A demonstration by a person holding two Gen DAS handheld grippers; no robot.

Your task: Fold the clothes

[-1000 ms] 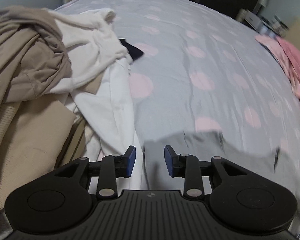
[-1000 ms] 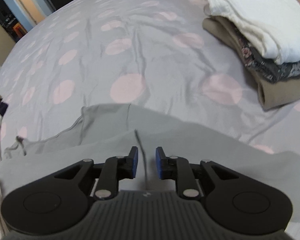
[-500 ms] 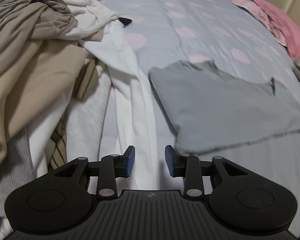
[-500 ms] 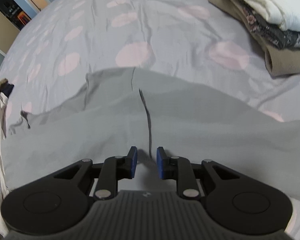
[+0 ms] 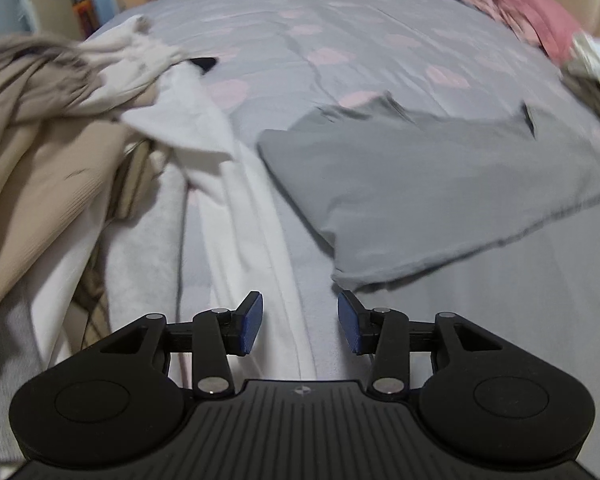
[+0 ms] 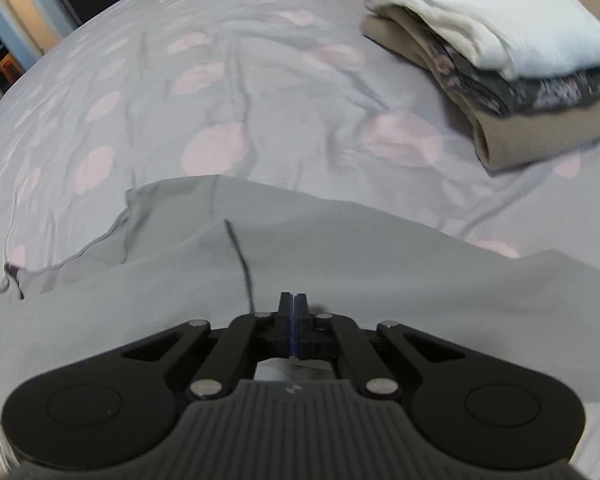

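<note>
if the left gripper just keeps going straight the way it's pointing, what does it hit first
Probably the white garment lying just ahead of the left gripper, whose jaws are opening with nothing between them. The grey garment sits off to the right. Depth is hard to judge.

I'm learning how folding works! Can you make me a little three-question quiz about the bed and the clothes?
1. True or false: the jaws of the right gripper stand wide apart.
2. What lies on top of the folded stack? A) white garment B) red towel C) blue jeans
3. What colour is the garment spread flat on the bedsheet?

Key: 1. False, they are shut. 2. A. 3. Grey.
</note>
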